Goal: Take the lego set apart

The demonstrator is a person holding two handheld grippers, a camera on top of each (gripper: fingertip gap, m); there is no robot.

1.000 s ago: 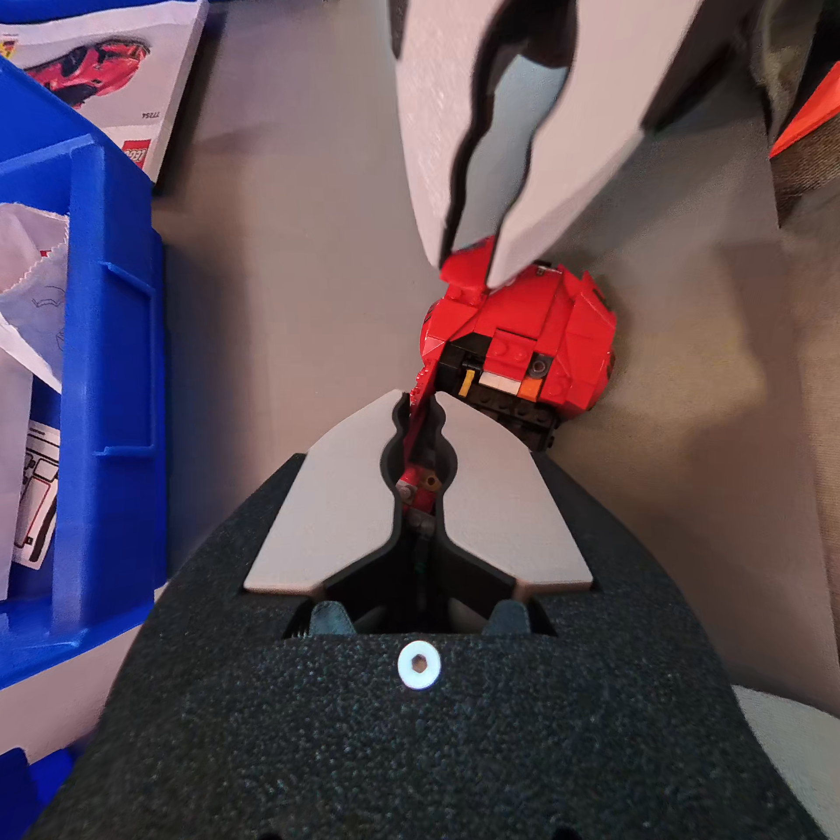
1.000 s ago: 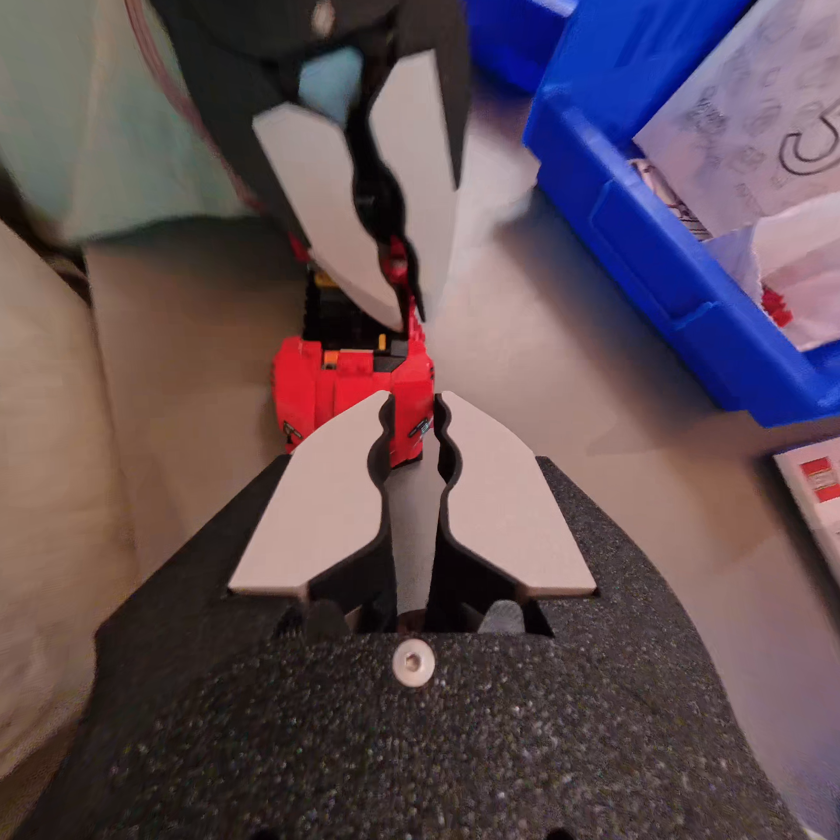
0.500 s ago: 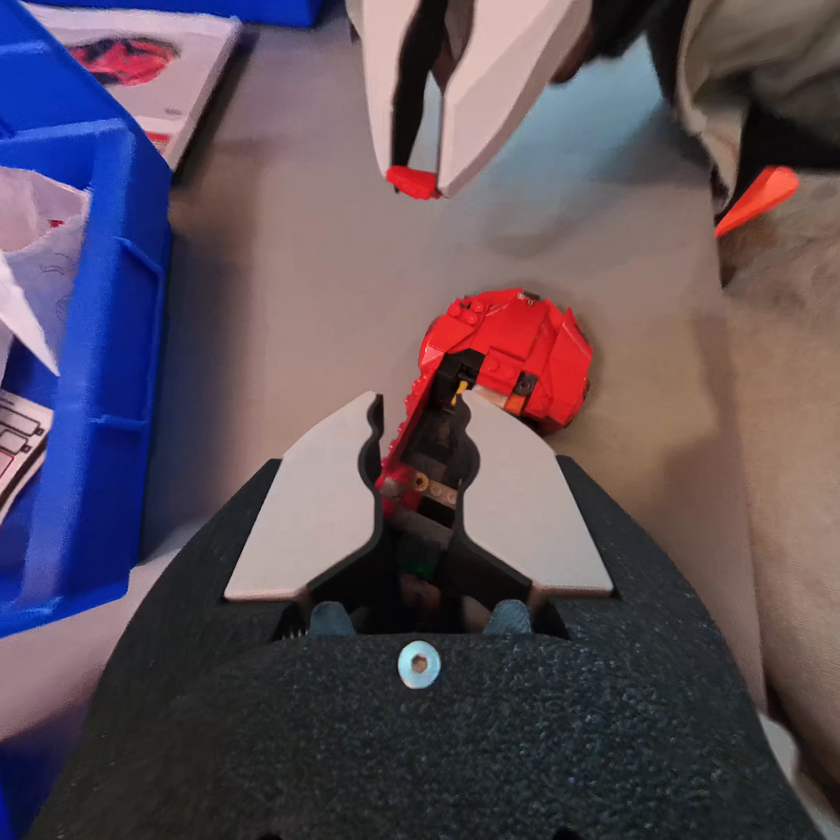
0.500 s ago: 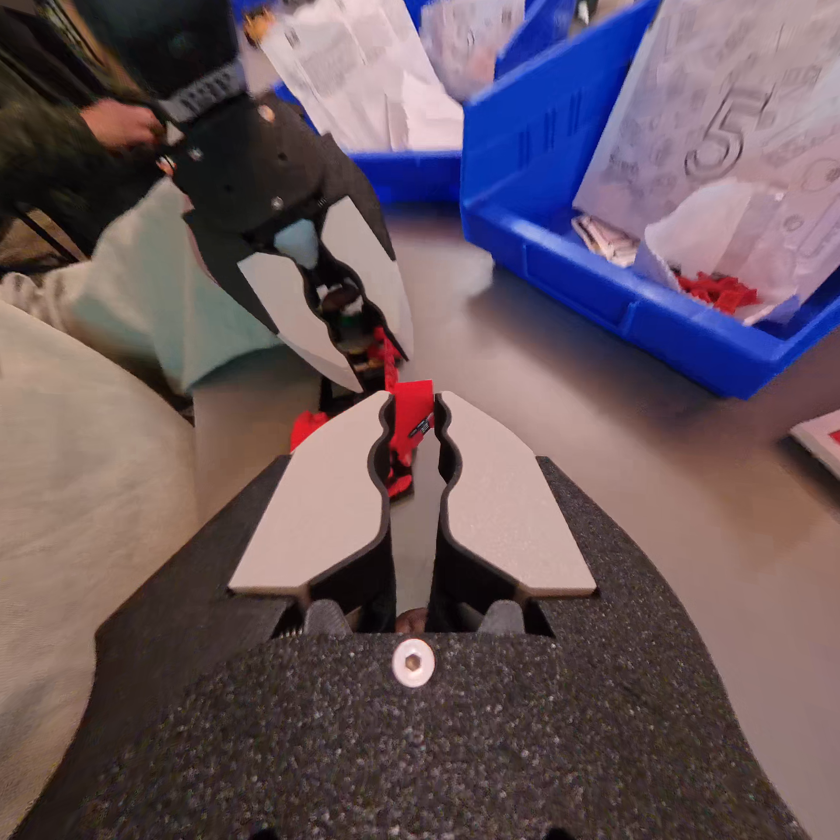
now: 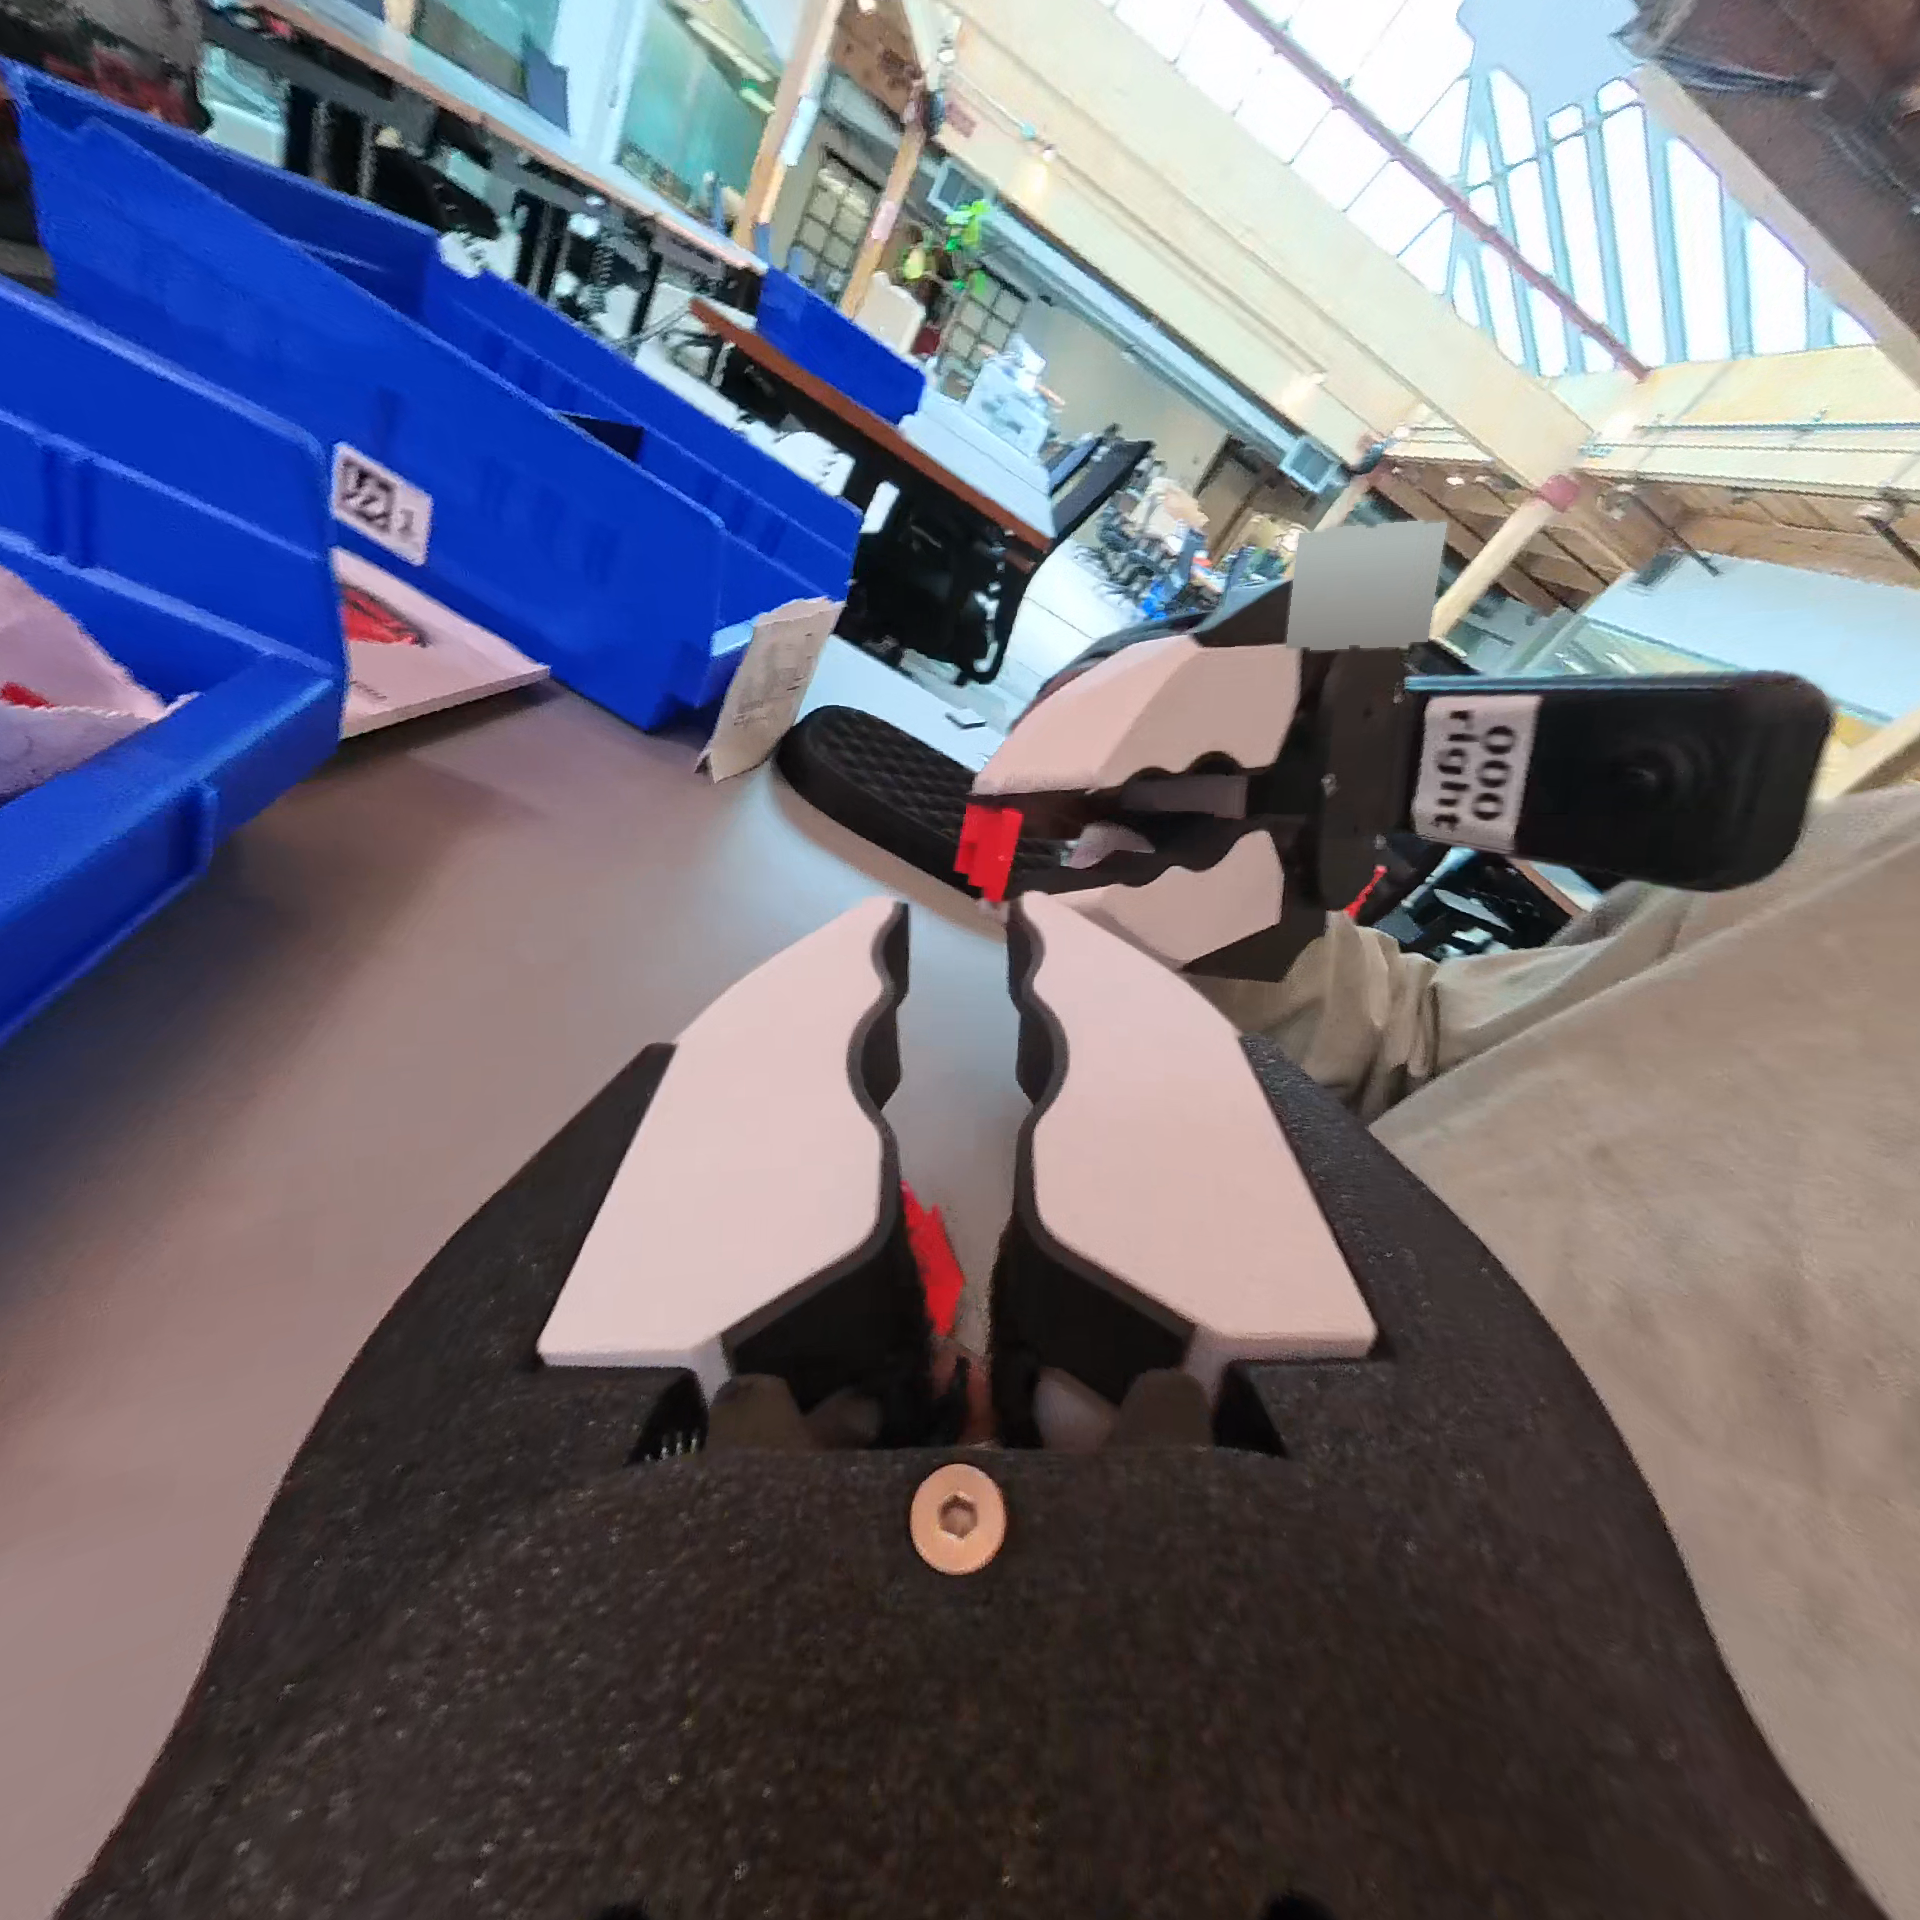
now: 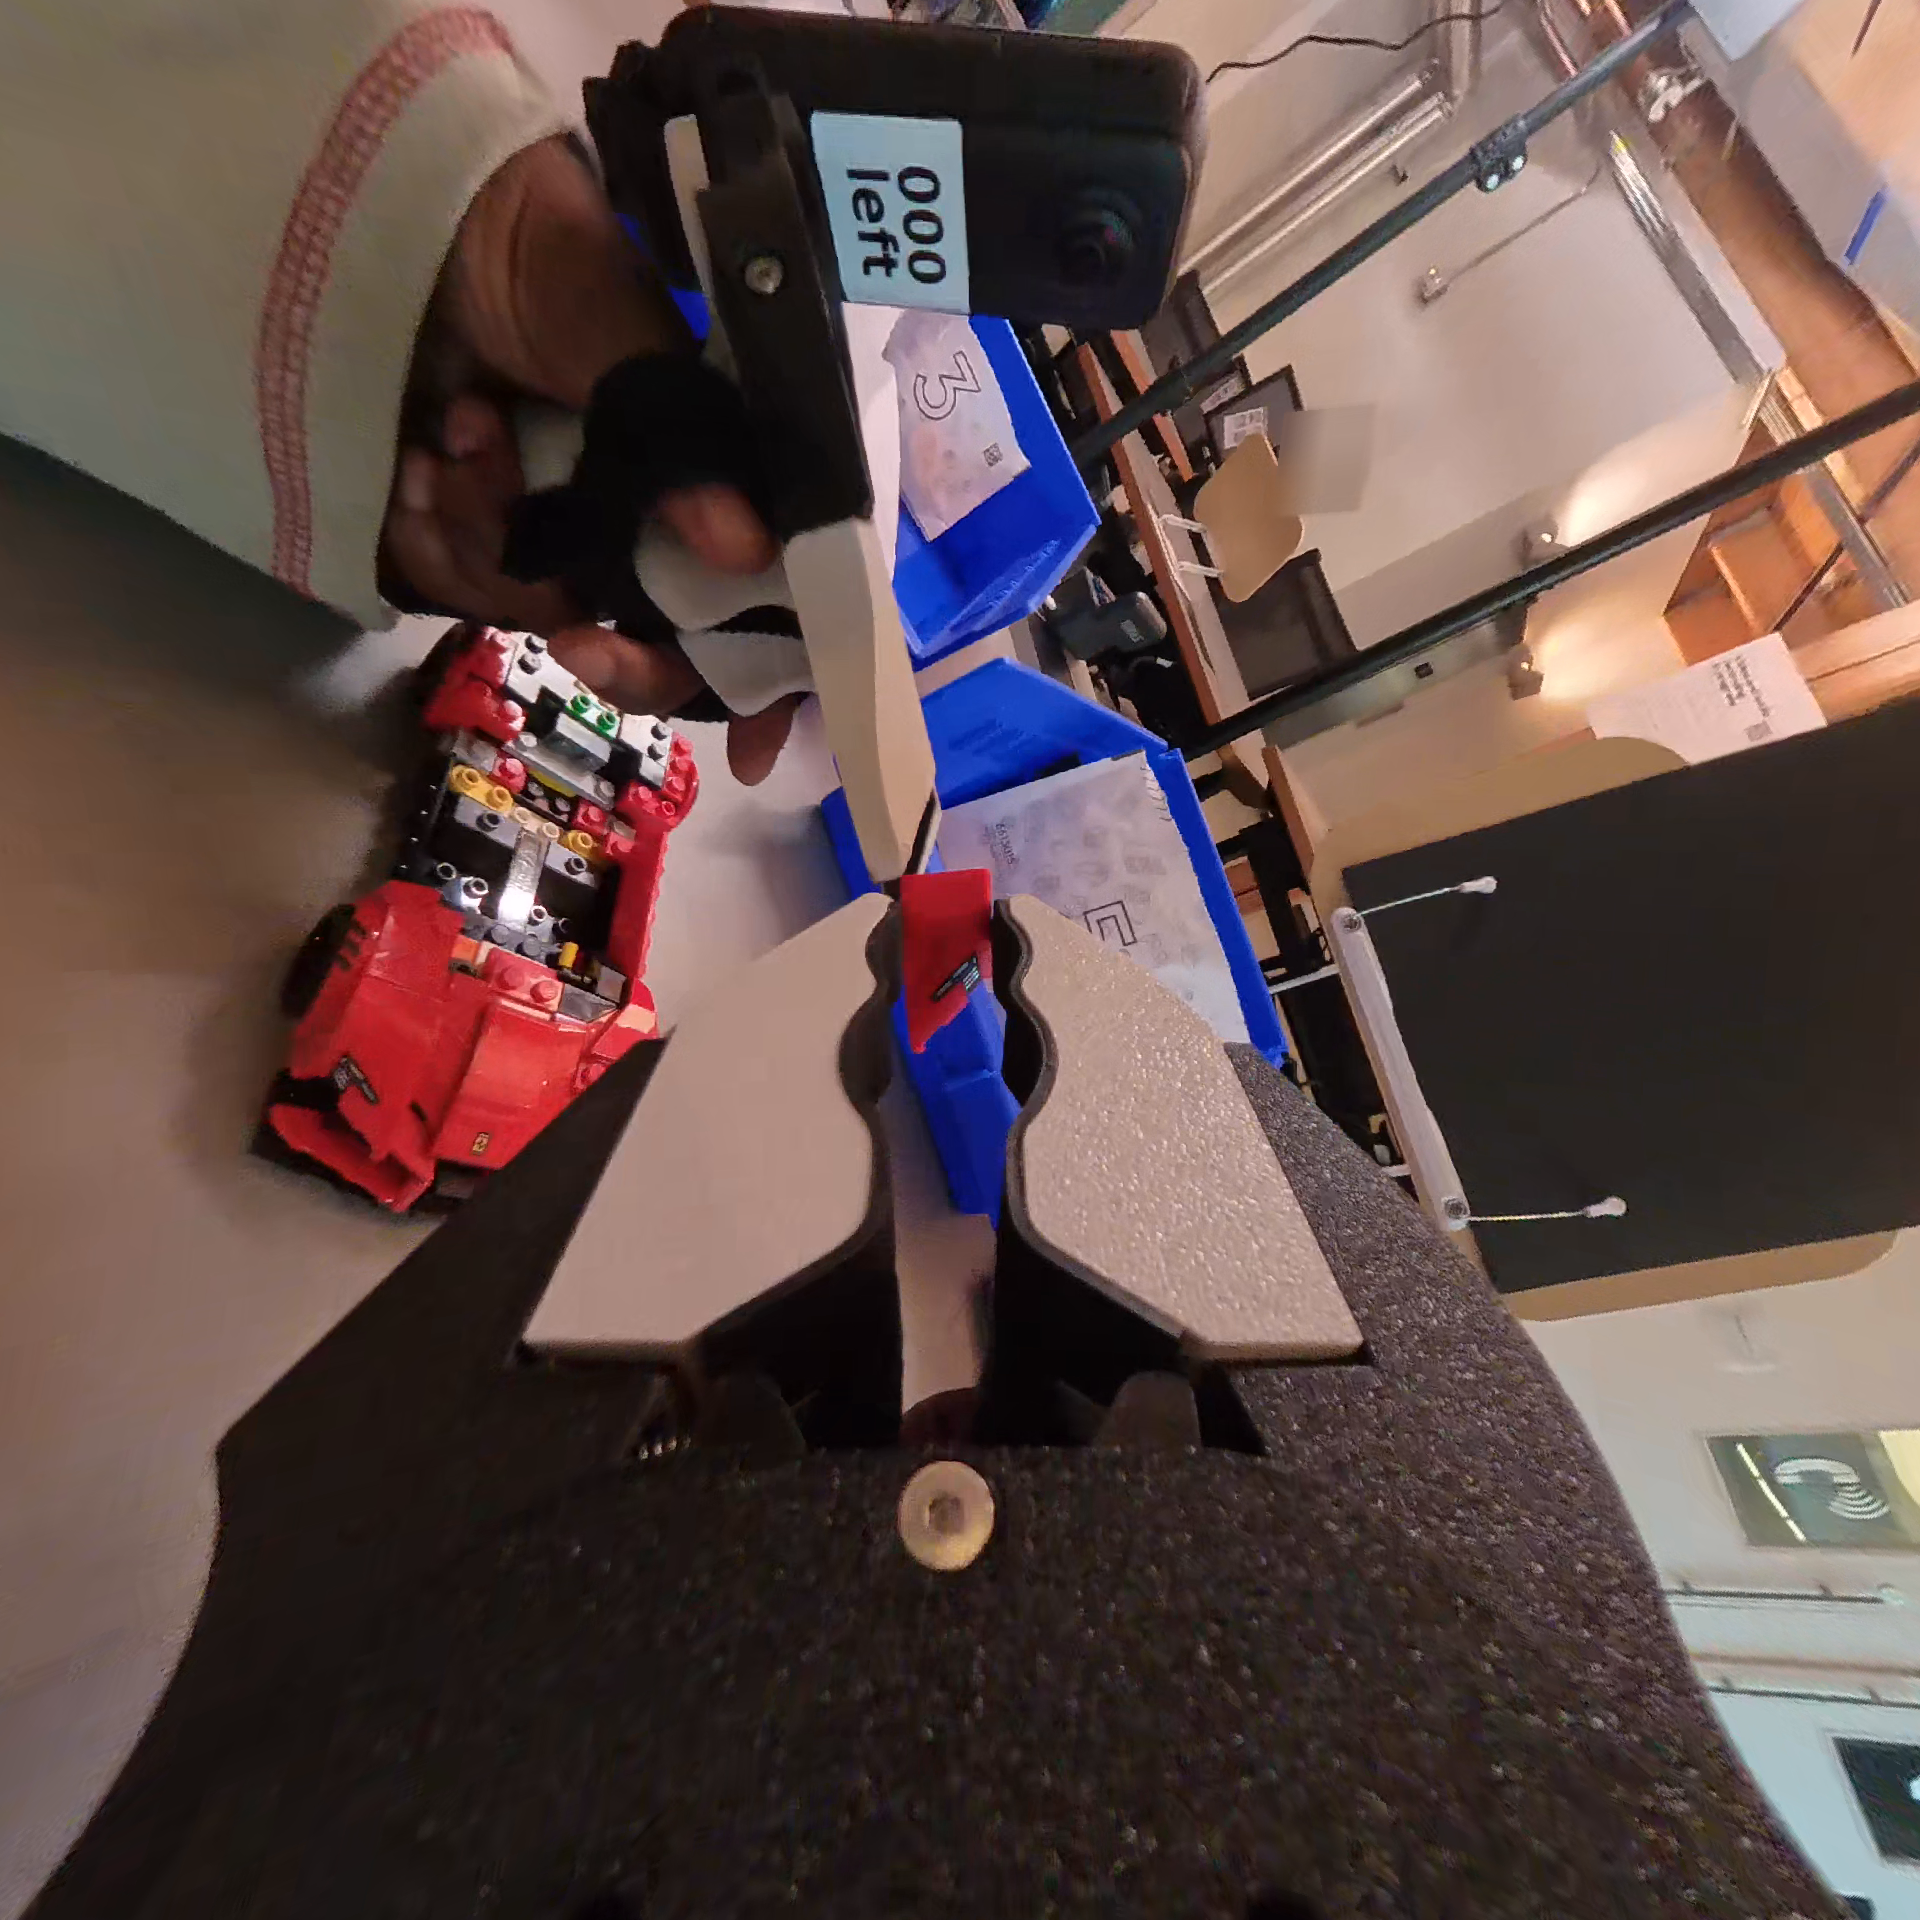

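The red Lego car [image 6: 457, 997] lies on the grey table [image 5: 520, 883], its black inside and studs exposed. My right gripper [image 6: 940, 914] is shut on a small red Lego piece [image 6: 940, 966] and holds it in the air, away from the car. It also shows in the left wrist view [image 5: 997, 847], with the piece [image 5: 979, 857] at its tips. My left gripper [image 5: 958, 914] stands narrowly open with nothing between its tips. A sliver of red [image 5: 930, 1257] shows low in its gap. In the right wrist view the left gripper [image 6: 904, 852] hangs just beyond the held piece.
Blue bins [image 5: 156, 623] line the table's left side, with paper bags [image 6: 1081, 862] inside. An instruction booklet [image 5: 416, 655] lies by them. A person's beige sleeve [image 5: 1662, 1039] fills the right. A hand [image 6: 540, 582] hovers by the car.
The left gripper let go of the car, which now lies on the table. Both grippers rose and tilted up to face each other. The right one still holds the red piece.
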